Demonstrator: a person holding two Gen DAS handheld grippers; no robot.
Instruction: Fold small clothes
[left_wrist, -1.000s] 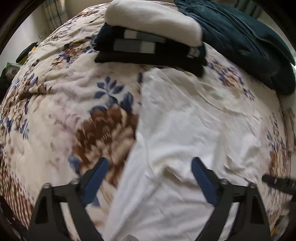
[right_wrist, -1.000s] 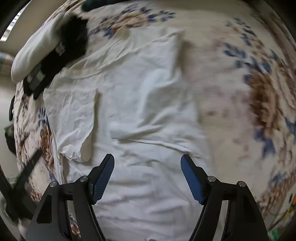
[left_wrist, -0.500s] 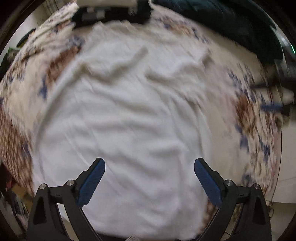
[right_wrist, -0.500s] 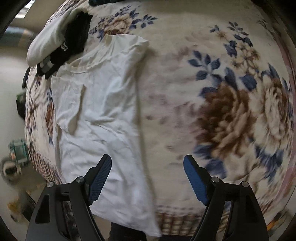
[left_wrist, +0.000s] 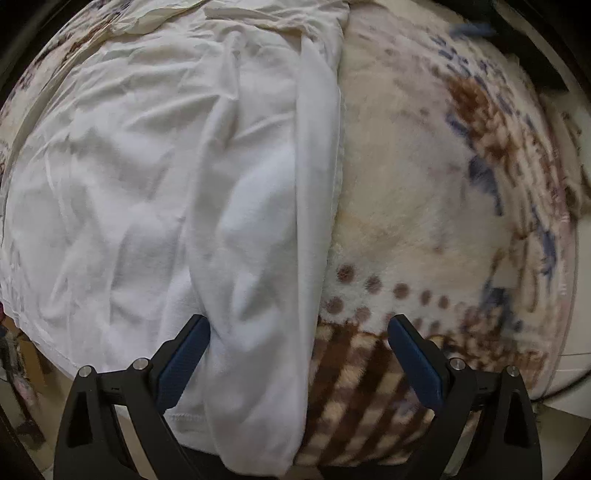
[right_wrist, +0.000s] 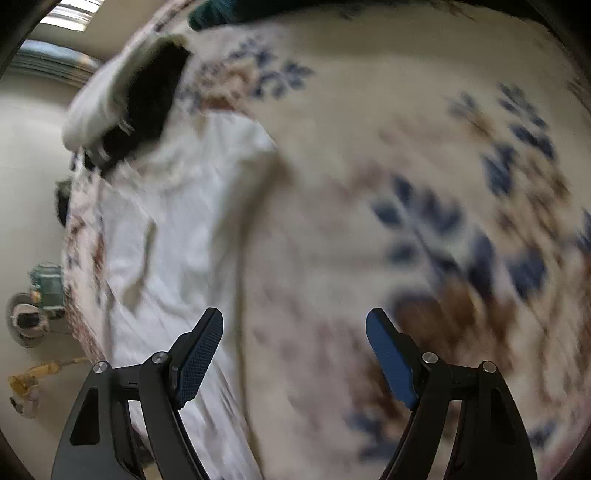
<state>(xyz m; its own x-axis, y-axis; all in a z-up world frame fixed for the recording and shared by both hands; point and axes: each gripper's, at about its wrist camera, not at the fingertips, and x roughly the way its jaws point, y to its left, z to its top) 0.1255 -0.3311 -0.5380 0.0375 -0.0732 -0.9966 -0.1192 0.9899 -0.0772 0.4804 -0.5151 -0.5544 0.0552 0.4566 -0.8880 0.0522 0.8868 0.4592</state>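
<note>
a: where does the white shirt lie from each set of fingers?

b: it's spread on the bed, over the floral blanket. in the left wrist view its folded-over side edge runs from far to near, and its near end lies between the spread fingers of the left gripper, toward the left one. so the long axis points away from that gripper, nearly in line with its reach.

a: and the right gripper?

b: its fingers are spread wide too, holding nothing. the shirt is off to its left side; the left pad overlaps the cloth's edge in the picture, while the right pad is over bare blanket. that view is blurred, so i can't say whether anything touches.

a: so which hand is nearer?

b: the left, i'd judge. it already straddles the near end of the edge, so a pinch there looks the natural next grasp. the right would need to shift leftward to meet the same edge farther up, toward the folded pile at the shirt's far end.
</note>
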